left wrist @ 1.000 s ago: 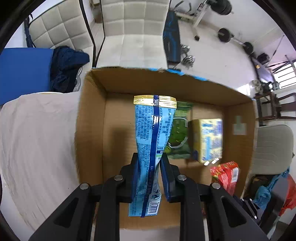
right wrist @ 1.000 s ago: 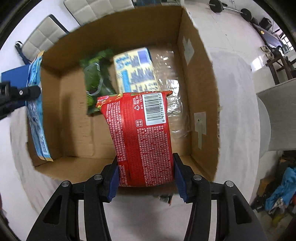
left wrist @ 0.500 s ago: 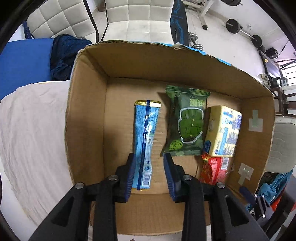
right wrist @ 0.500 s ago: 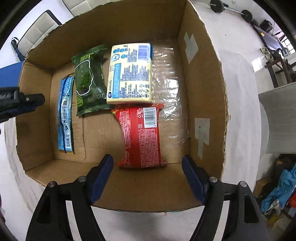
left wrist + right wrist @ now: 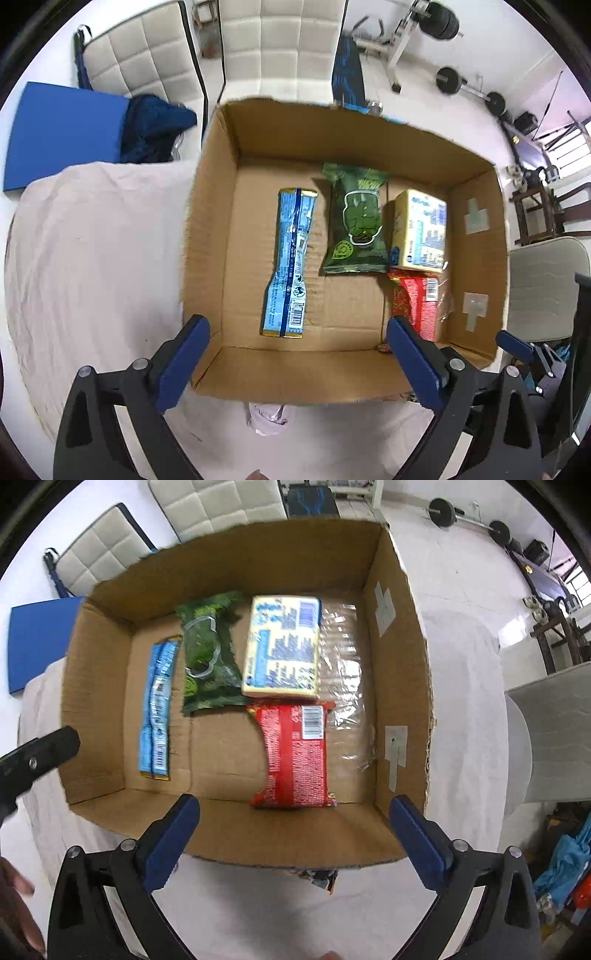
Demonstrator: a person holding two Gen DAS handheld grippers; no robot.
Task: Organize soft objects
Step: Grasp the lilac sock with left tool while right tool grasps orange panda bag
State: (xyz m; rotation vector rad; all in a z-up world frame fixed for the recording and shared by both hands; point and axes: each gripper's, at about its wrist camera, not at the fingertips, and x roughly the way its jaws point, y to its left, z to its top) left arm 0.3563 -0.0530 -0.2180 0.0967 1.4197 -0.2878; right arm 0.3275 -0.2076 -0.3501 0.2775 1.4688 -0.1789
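Note:
An open cardboard box (image 5: 210, 229) (image 5: 402, 635) stands on a white-clothed table. On its floor lie a long blue packet (image 5: 290, 266) (image 5: 157, 705), a green packet (image 5: 356, 221) (image 5: 208, 653), a yellow pack (image 5: 419, 229) (image 5: 282, 650) and a red packet (image 5: 419, 306) (image 5: 297, 757). My left gripper (image 5: 297, 332) is open and empty above the box's near wall. My right gripper (image 5: 295, 808) is open and empty above the near wall, close to the red packet.
A small crumpled white wrapper (image 5: 267, 421) and a dark wrapper (image 5: 319, 878) lie on the cloth in front of the box. White padded chairs (image 5: 280, 44), a blue board (image 5: 62, 129) and gym weights (image 5: 448, 79) are beyond the table.
Both grippers let go of their packets, the blue one on the left and the red one on the right, opened wide and pulled back above the box's near wall.

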